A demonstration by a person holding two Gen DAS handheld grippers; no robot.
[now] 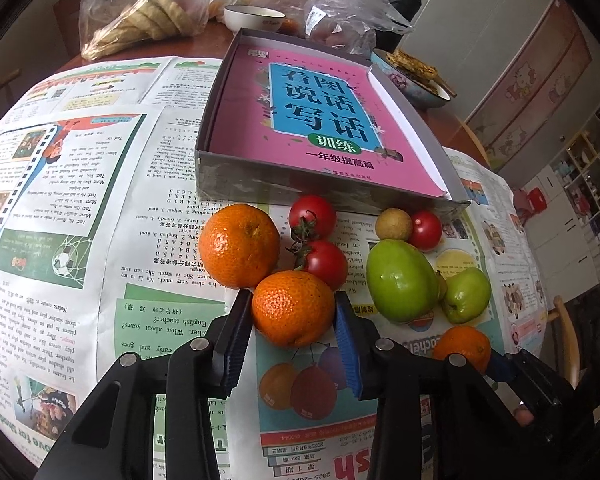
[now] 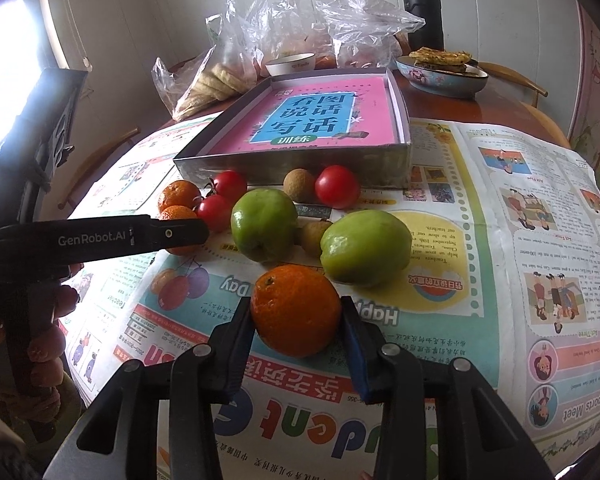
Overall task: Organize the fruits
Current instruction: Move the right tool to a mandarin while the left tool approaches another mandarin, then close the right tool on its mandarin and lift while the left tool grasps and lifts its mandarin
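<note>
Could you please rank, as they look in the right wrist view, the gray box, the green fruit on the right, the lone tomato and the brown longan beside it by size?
1. gray box
2. green fruit
3. lone tomato
4. brown longan, only slightly smaller than the tomato

The green fruit lies nearer the camera, which exaggerates it somewhat.

Soft, even daylight enters from a blown-out window point(image 2: 4, 76) at the left edge of the right wrist view, casting faint shadows on the newspaper point(image 2: 440, 240), while strong fisheye curvature bends both views toward dark vignetted corners, the centres staying sharp.
</note>
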